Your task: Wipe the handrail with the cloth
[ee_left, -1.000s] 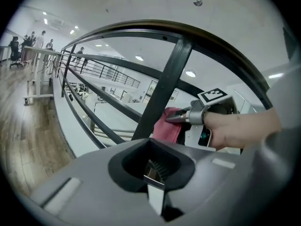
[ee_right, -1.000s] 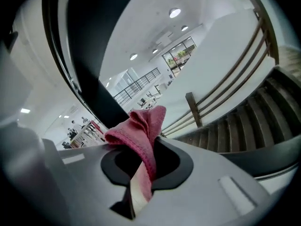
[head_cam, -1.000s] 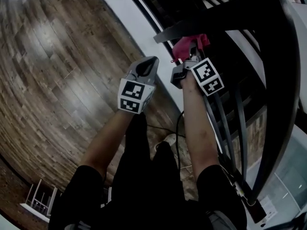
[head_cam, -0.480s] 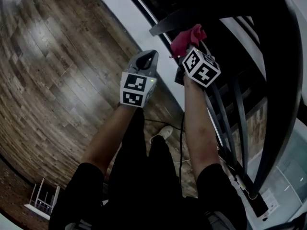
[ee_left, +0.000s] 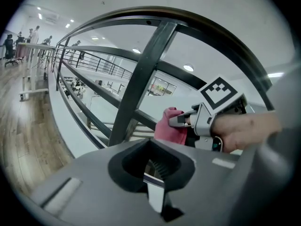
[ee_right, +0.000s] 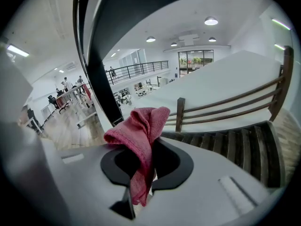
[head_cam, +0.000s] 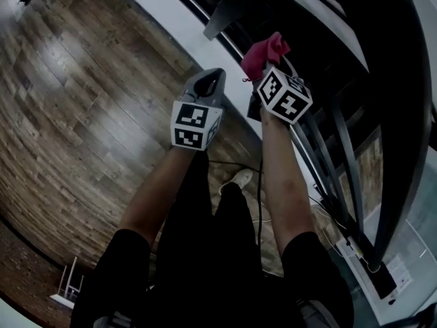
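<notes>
The dark metal handrail (head_cam: 410,115) curves down the right of the head view. It arches overhead in the left gripper view (ee_left: 197,25) and runs up the left of the right gripper view (ee_right: 106,18). A pink cloth (head_cam: 265,52) sticks out of my right gripper (head_cam: 263,70), which is shut on it. The cloth (ee_right: 141,126) is bunched above the jaws and hangs down between them, just below a slanted black post (ee_left: 138,79); whether it touches the metal is unclear. My left gripper (head_cam: 207,87) hovers to the left, shut with nothing in it, apart from the railing.
Slim dark balusters (head_cam: 341,149) run below the rail beside a white ledge (head_cam: 171,19). Wood flooring (head_cam: 68,80) spreads to the left. A black cable (head_cam: 258,183) and my shoe (head_cam: 240,178) are underfoot. Wooden stairs (ee_right: 235,142) drop away beyond the railing.
My right gripper has moved a little up and away with the cloth, and its marker cube has turned. The left gripper has hardly shifted.
</notes>
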A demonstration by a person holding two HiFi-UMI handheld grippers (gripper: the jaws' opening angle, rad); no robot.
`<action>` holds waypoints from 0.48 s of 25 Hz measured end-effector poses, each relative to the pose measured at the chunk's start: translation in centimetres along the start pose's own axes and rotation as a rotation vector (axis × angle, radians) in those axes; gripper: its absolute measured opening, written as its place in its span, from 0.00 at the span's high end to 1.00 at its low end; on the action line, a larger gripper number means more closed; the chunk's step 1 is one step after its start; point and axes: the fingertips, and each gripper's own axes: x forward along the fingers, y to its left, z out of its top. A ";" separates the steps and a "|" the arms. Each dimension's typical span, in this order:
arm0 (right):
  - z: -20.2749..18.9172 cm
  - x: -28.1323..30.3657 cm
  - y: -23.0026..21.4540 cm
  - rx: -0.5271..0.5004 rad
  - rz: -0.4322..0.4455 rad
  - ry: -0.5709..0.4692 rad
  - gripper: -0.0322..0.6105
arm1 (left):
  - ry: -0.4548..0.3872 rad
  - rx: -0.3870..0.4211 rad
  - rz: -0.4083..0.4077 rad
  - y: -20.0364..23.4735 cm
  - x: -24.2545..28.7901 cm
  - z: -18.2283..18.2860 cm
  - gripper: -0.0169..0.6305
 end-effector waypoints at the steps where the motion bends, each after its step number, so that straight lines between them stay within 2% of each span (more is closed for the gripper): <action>1: -0.3 -0.2 -0.3 0.004 -0.003 0.000 0.87 | 0.006 0.003 -0.006 -0.3 0.0 -0.3 0.98; 5: -1.5 -1.4 -1.7 -0.001 -0.016 0.000 0.87 | 0.012 0.016 -0.023 -1.9 -0.2 -1.3 0.98; 12: -2.4 -3.1 -3.7 0.025 -0.027 -0.002 0.87 | -0.009 0.044 -0.027 -3.4 -0.7 -0.8 0.98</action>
